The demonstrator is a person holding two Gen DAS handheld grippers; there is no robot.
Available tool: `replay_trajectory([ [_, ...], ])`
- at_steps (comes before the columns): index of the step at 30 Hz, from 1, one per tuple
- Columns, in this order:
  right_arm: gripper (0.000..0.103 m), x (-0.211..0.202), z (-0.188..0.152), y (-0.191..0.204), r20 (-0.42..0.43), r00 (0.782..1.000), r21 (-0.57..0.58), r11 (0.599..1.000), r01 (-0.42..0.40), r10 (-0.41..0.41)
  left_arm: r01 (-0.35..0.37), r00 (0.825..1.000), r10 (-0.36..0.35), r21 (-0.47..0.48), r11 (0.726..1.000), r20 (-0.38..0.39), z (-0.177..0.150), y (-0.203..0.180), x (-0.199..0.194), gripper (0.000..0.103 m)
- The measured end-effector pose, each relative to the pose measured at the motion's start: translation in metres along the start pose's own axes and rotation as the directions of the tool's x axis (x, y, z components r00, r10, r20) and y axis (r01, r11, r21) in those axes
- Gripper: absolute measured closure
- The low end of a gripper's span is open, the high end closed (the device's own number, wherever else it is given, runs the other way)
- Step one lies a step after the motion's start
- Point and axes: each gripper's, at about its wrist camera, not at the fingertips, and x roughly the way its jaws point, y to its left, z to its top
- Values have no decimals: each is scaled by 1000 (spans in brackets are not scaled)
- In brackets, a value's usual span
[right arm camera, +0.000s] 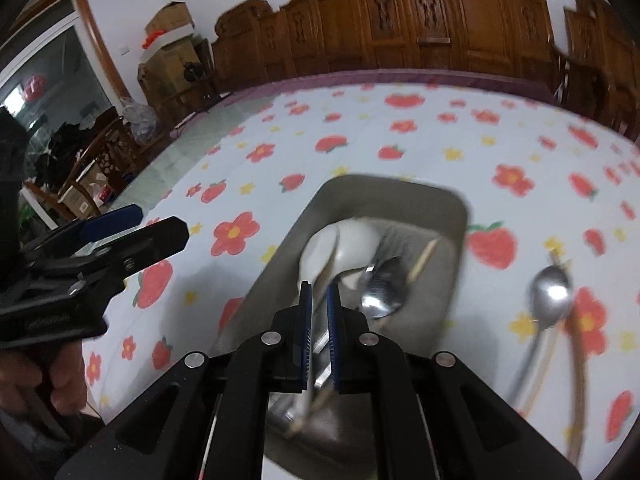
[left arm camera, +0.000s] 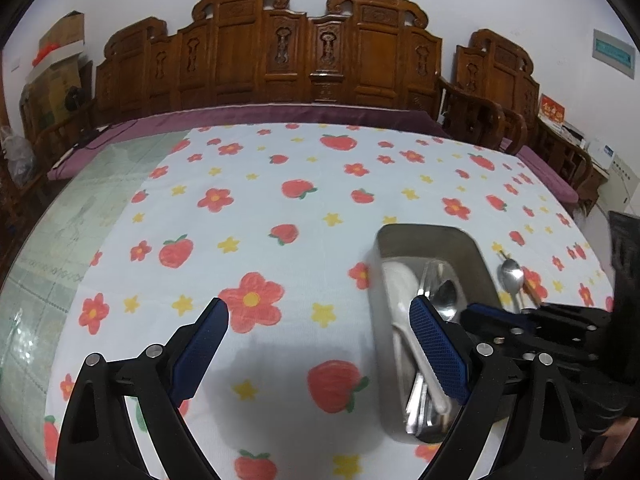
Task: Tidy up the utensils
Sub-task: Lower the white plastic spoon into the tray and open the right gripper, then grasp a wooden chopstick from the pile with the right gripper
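Note:
A metal tray [left arm camera: 428, 236] lies on the flowered cloth and holds a white spoon [left arm camera: 400, 280], metal spoons [left arm camera: 446, 300] and a chopstick [right arm camera: 424, 260]. My left gripper [left arm camera: 320, 314] stands open over the cloth, just left of the tray, with nothing between its fingers. My right gripper [right arm camera: 319, 308] hovers over the tray's near half with its jaws almost together. They are shut on a thin pale chopstick [right arm camera: 302, 412] that runs along the gap between the pads. Another metal spoon [right arm camera: 550, 292] rests on the cloth right of the tray, beside brown chopsticks [right arm camera: 576, 380].
The flowered tablecloth [left arm camera: 280, 184] covers most of the table, with bare green glass [left arm camera: 60, 240] at the left. Carved wooden chairs [left arm camera: 280, 52] line the far edge. A hand [right arm camera: 60, 380] holds the left gripper [right arm camera: 160, 222] at the left of the right wrist view.

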Motion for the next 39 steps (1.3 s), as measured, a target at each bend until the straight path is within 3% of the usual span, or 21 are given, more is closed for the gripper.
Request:
replay_trajectory([
  [11, 93, -93, -32, -68, 78, 984, -33, 987, 160, -158, 94, 993, -96, 30, 995, 73, 2, -48, -25, 15],
  [14, 87, -105, -44, -99, 65, 976, -8, 978, 207, -207, 119, 990, -123, 54, 991, 74, 1, -66, -27, 15],
  [18, 87, -102, -55, -129, 37, 971, 15, 971, 238, -238, 146, 986, -151, 82, 986, 66, -2, -89, -23, 15],
  [26, 87, -57, -74, -161, -59, 975, 34, 975, 218, -216, 179, 982, -185, 152, 972, 30, -17, -129, -14, 15],
  [39, 88, -28, -79, -162, -108, 956, -72, 961, 267, -274, 197, 980, -201, 209, 958, -5, -31, -157, -9, 15],
])
